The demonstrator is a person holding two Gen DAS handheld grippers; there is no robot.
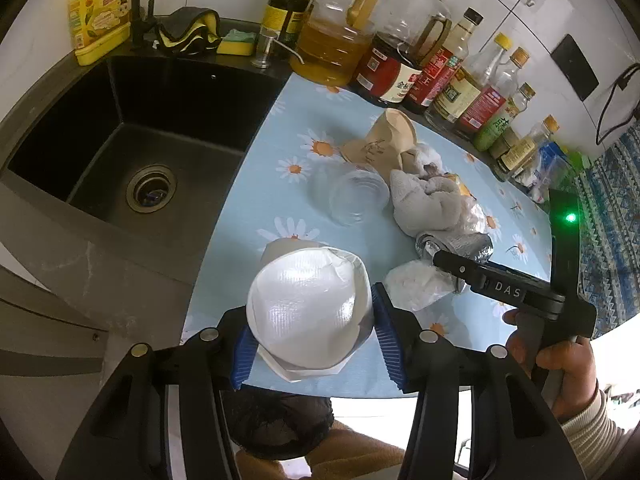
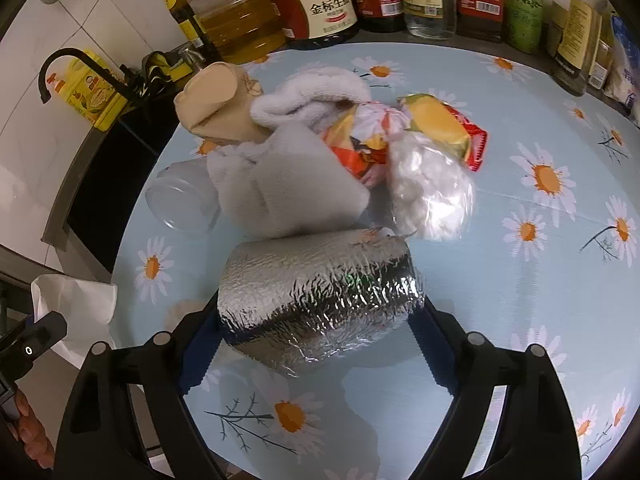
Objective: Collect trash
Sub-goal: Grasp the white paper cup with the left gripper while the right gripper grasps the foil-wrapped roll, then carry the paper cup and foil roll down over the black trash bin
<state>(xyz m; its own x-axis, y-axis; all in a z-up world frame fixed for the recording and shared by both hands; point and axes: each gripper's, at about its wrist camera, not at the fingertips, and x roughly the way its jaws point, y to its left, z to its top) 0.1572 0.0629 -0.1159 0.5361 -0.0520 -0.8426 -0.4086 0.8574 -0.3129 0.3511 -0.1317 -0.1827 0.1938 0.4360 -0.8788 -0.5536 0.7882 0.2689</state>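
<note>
Your left claw (image 1: 310, 334) pinches a white paper cup (image 1: 308, 304), hiding its base; your right claw (image 2: 316, 344) straddles the foil pack (image 2: 320, 300), contact unclear.

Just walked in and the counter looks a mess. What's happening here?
A person is clearing trash off the daisy-print counter beside the sink, with a handheld gripper in each hand. The left gripper is shut on a crumpled white paper cup, lifted over the counter's near edge. The right gripper straddles a silver foil pouch, which lies on the counter between its fingers. A brown paper cup, grey cloth, clear glass and snack wrappers lie uncollected behind it.
</note>
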